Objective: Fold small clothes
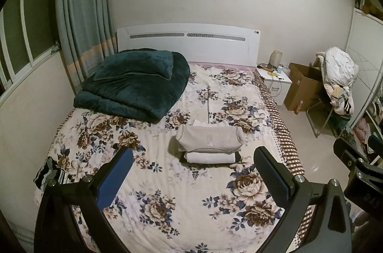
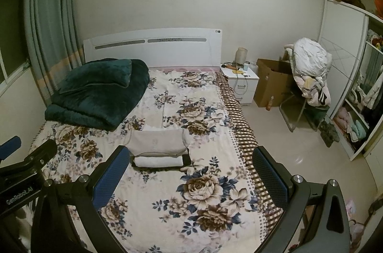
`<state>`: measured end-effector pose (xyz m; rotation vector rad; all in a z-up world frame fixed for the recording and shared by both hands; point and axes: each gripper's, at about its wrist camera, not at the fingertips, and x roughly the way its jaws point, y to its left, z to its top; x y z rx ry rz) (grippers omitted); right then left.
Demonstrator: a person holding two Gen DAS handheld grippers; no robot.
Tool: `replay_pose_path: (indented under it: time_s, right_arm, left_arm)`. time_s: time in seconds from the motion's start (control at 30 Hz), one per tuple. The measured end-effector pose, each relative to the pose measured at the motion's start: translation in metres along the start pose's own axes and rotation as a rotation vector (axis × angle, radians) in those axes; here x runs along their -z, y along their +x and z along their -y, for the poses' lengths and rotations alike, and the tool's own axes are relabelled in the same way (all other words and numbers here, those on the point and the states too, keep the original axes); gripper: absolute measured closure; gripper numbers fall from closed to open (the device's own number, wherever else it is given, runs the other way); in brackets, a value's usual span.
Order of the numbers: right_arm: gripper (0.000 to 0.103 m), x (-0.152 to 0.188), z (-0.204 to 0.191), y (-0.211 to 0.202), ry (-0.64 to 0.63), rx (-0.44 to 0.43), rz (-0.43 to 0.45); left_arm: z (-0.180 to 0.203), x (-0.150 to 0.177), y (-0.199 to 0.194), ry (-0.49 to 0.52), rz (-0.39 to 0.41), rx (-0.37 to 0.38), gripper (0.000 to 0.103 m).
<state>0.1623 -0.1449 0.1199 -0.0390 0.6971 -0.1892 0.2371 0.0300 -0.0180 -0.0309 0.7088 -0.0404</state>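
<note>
Left wrist view: the left gripper (image 1: 194, 171) hangs released above the near part of the bed (image 1: 182, 205), its blue-padded fingers (image 1: 115, 176) spread wide with nothing between them. Just beyond it on the floral cover lies the pile of folded small clothes (image 1: 208, 140), a grey piece on top of a white one (image 1: 209, 157), resting on a dark flat thing. Left of the pile and farther back sits a folded dark green blanket (image 1: 134, 83). Right of the pile, off the bed, stands a white nightstand (image 1: 275, 83) and then a cardboard box (image 1: 304, 87). In the right wrist view, the right gripper (image 2: 191, 171) is likewise released and empty, with the pile (image 2: 158, 140) just past its left finger.
</note>
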Motion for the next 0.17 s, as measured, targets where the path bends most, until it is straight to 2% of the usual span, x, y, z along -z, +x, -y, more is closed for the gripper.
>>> replay_pose_path:
  time_s: [0.17]
  right_arm:
    - [0.000,-0.0029,-0.0055,-0.0003,0.001,0.000,0.000]
  left_arm:
    - [-0.0012,-0.0035,-0.0052,-0.004,0.014,-0.022,0.000]
